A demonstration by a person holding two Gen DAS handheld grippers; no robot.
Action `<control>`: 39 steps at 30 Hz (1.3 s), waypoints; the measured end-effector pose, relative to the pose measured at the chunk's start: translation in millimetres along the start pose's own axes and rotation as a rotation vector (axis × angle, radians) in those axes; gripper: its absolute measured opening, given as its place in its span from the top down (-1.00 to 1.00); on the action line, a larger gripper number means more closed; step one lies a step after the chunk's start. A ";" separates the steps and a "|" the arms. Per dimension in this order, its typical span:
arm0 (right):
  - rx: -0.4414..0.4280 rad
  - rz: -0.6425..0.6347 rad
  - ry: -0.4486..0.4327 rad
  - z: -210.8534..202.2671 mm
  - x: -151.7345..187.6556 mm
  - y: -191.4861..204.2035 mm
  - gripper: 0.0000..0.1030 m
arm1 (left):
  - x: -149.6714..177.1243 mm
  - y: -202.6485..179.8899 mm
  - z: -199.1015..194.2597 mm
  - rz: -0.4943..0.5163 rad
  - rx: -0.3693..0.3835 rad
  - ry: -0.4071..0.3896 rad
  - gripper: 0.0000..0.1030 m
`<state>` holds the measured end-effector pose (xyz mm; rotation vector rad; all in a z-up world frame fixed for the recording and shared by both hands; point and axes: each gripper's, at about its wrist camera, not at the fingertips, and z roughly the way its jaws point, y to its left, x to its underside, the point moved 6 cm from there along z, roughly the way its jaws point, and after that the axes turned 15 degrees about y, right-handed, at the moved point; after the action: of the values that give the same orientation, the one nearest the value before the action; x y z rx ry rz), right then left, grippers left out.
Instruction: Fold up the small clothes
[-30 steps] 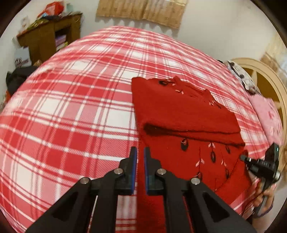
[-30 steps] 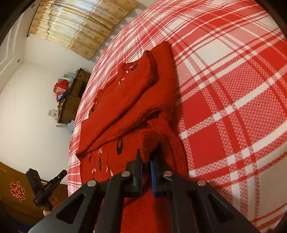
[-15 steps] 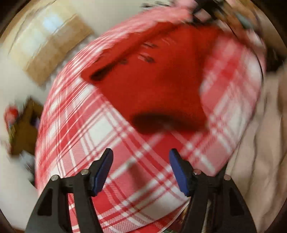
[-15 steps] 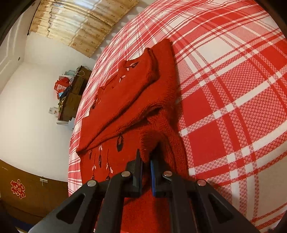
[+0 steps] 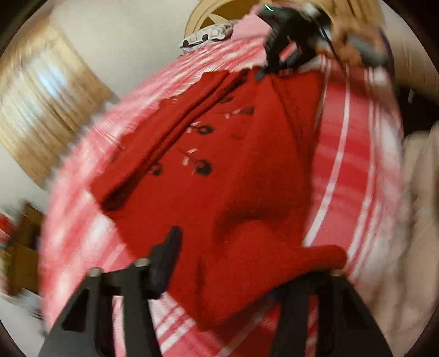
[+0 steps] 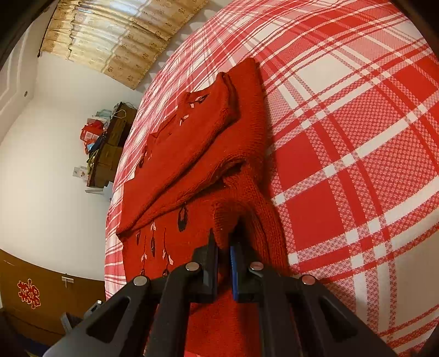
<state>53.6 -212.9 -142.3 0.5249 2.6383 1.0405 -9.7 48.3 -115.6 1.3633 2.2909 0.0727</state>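
Note:
A red knit sweater (image 5: 236,170) with small black and white motifs lies partly folded on the red plaid bed (image 6: 343,137). In the blurred left wrist view, my left gripper (image 5: 252,255) straddles its near edge; the jaws are closing, with a cloth corner (image 5: 315,255) draped over and hiding the right finger. The left finger (image 5: 170,247) stands apart from the bunch. At the sweater's far corner my right gripper (image 5: 277,52), held by a hand, pinches the knit. The right wrist view shows the right gripper (image 6: 223,241) shut on a raised fold of the sweater (image 6: 192,142).
A curtain (image 6: 118,35) hangs on the far wall, and a wooden cabinet (image 6: 109,148) piled with things stands beside the bed. A toy car (image 5: 208,35) and pink bedding (image 5: 252,24) lie by the headboard. Beige bedding (image 5: 417,219) lies past the bed's right edge.
My left gripper swung and rolled toward the sweater's near edge, opened wide, then narrowed with cloth between its jaws. The right gripper kept its pinch and stayed still.

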 end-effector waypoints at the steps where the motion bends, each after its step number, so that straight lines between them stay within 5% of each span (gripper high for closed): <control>1: -0.002 0.002 0.000 0.3 -0.4 -0.1 0.87 | -2.0 8.9 -0.5 -0.057 0.078 -0.004 0.41; 6: -0.014 0.010 0.001 2.5 -3.3 -0.3 0.87 | 0.8 65.7 12.3 -0.485 0.313 -0.028 0.76; 9: -0.030 0.022 0.000 3.4 -3.4 -1.7 0.87 | 18.7 101.0 31.5 -0.808 0.498 -0.055 0.76; 11: -0.032 0.022 -0.003 3.4 -2.9 -2.4 0.87 | 27.8 111.0 44.4 -0.937 0.566 -0.055 0.84; 16: -0.017 -0.022 -0.008 1.7 -1.8 5.3 0.86 | 9.3 97.5 40.8 -0.848 0.482 -0.065 0.83; 21: -0.105 -0.100 -0.034 -16.7 -2.7 28.8 0.82 | -7.7 99.9 49.3 -0.808 0.450 -0.062 0.82; 26: -0.209 -0.136 -0.185 -62.9 -9.9 34.0 -0.14 | -9.0 109.9 49.3 -0.822 0.453 -0.086 0.70; 27: -0.206 -0.131 -0.222 -73.4 -11.2 30.3 -0.16 | -9.5 109.5 51.2 -0.829 0.455 -0.084 0.70; 32: -0.024 -0.172 -0.252 -81.4 -6.9 19.9 -0.16 | -15.9 112.2 57.6 -0.860 0.477 -0.097 0.70; 39: 0.321 -0.436 -0.189 -32.3 9.6 37.8 -0.16 | -18.3 113.9 57.0 -0.885 0.455 -0.126 0.71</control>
<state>42.1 -202.7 -94.0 0.0862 2.5880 0.4215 114.5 79.6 -127.9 0.3837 2.6701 -0.8253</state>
